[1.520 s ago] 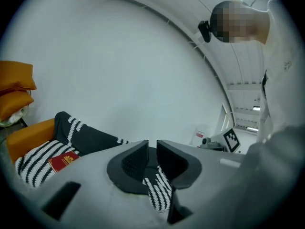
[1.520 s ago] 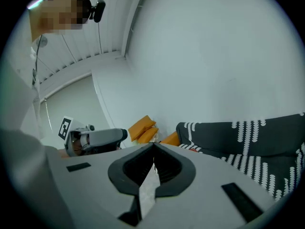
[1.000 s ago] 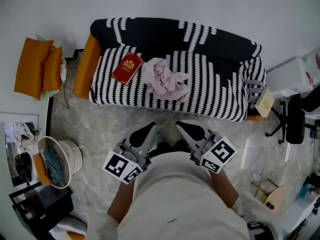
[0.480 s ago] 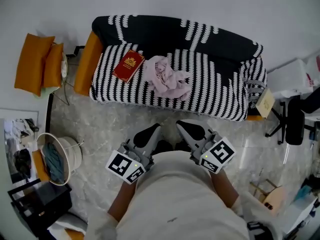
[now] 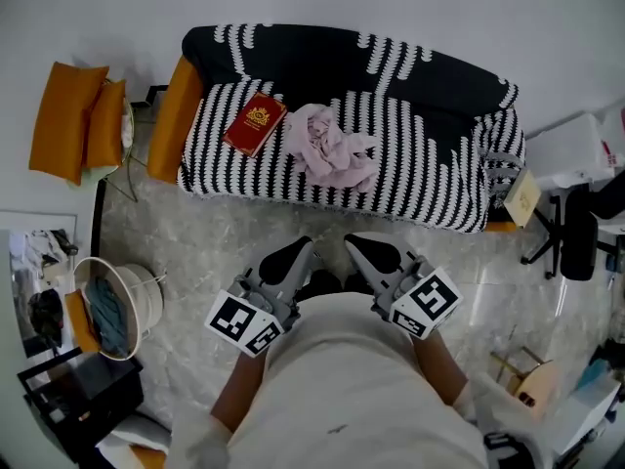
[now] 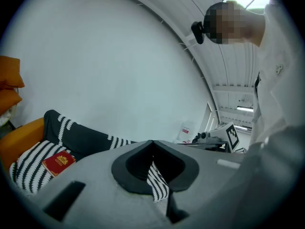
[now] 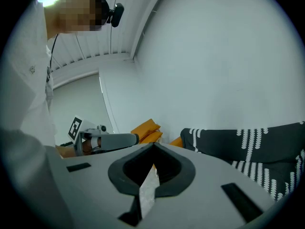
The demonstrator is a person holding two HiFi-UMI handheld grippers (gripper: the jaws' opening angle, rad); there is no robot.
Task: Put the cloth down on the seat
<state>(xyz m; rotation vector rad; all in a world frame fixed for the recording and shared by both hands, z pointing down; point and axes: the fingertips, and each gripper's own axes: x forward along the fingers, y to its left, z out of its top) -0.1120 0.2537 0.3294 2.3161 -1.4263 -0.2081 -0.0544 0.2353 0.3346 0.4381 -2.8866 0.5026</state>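
A crumpled pale pink cloth (image 5: 329, 153) lies on the seat of the sofa (image 5: 430, 179), which wears a black-and-white striped cover. Both grippers hang close to the person's body, well short of the sofa and above the marble floor. My left gripper (image 5: 297, 250) is shut with nothing in it, its tips meeting in the left gripper view (image 6: 153, 143). My right gripper (image 5: 354, 245) is also shut and empty, and its tips touch in the right gripper view (image 7: 153, 147). Neither gripper touches the cloth.
A red book (image 5: 254, 124) lies on the seat left of the cloth. Orange cushions (image 5: 73, 117) lean at the far left. A white basket (image 5: 114, 311) with blue fabric stands on the floor at left. A black office chair (image 5: 574, 231) and white boxes crowd the right.
The view has shifted slightly, so the sofa sits a little higher in the head view. Both grippers stay shut in nearly the same place near the body.
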